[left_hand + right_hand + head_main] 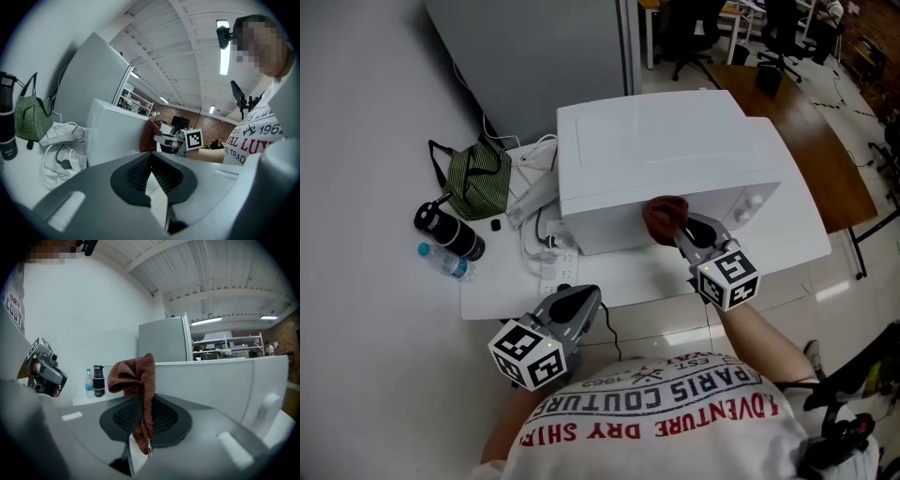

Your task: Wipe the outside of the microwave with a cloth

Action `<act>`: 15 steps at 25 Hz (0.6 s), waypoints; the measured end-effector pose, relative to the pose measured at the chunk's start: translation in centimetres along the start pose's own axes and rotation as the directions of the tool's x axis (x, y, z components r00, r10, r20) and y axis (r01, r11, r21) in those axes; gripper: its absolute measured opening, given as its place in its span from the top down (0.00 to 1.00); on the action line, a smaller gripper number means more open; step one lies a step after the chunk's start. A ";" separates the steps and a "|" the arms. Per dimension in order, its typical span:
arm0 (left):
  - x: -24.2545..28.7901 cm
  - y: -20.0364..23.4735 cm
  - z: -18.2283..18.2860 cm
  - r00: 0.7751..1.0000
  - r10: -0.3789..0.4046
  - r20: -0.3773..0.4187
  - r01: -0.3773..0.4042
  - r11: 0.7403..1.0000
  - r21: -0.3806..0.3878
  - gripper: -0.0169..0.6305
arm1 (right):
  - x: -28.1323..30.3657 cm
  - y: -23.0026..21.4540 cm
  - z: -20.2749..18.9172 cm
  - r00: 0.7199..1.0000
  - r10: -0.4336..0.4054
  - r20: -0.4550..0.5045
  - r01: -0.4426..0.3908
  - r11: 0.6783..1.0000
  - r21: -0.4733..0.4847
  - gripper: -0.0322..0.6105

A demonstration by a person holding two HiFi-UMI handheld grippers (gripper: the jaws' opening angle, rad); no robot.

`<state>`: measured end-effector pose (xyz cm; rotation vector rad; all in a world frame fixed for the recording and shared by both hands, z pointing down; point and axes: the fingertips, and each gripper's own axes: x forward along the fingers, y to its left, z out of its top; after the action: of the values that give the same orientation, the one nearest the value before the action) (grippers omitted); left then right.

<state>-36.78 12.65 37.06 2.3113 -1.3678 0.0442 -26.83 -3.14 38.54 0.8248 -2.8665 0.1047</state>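
A white microwave [666,159] stands on a white table [511,295]. My right gripper [680,230] is shut on a reddish-brown cloth [664,217], which rests against the microwave's front face. In the right gripper view the cloth [136,380] bunches up out of the closed jaws, with the microwave [220,385] just behind. My left gripper [581,302] hangs at the table's near edge, shut with nothing in it. The left gripper view shows the microwave [117,133], the cloth [149,136] and the right gripper [164,139] ahead.
Left of the microwave lie a green striped bag [480,180], a black flask [448,231], a small water bottle [444,262] and a white power strip with tangled cables [546,246]. A grey cabinet [534,56] stands behind. A brown table [806,131] is at right.
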 end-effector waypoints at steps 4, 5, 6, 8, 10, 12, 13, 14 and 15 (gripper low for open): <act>2.0 -1.0 -0.2 0.998 -0.051 -0.028 0.051 0.999 0.009 0.98 | -3.0 -4.3 -0.9 0.994 -0.110 -0.002 0.110 0.993 0.029 0.89; 2.5 -1.2 -0.2 0.998 -0.061 -0.034 0.062 0.998 0.009 0.98 | -3.6 -5.4 -1.0 0.991 -0.135 -0.003 0.135 0.990 0.032 0.89; 2.8 -1.4 -0.3 0.997 -0.071 -0.040 0.071 0.997 0.009 0.98 | -4.3 -6.4 -1.1 0.987 -0.161 -0.004 0.161 0.986 0.034 0.89; 3.5 -1.8 -0.3 0.995 -0.087 -0.048 0.088 0.996 0.009 0.98 | -5.5 -8.4 -1.4 0.977 -0.214 -0.008 0.215 0.976 0.039 0.89; 3.9 -2.2 -0.4 0.993 -0.101 -0.052 0.102 0.995 0.009 0.98 | -6.4 -10.1 -1.7 0.967 -0.253 -0.018 0.253 0.966 0.053 0.89; 4.2 -2.5 -0.4 0.992 -0.113 -0.056 0.113 0.994 0.010 0.98 | -6.9 -11.1 -1.9 0.962 -0.272 -0.031 0.274 0.960 0.053 0.89; 4.2 -2.5 -0.4 0.992 -0.117 -0.057 0.117 0.993 0.010 0.98 | -7.1 -11.4 -1.9 0.959 -0.282 -0.037 0.284 0.958 0.042 0.89; 4.2 -2.5 -0.3 0.991 -0.119 -0.056 0.120 0.993 0.010 0.98 | -7.3 -11.6 -2.0 0.955 -0.293 -0.042 0.295 0.955 0.030 0.89; 4.2 -2.5 -0.3 0.991 -0.120 -0.055 0.121 0.993 0.009 0.98 | -7.5 -11.7 -2.1 0.952 -0.303 -0.044 0.304 0.952 0.023 0.89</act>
<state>-32.48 10.35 37.47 2.3810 -1.2024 0.0773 -14.09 -8.92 39.60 1.2420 -2.6680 0.1254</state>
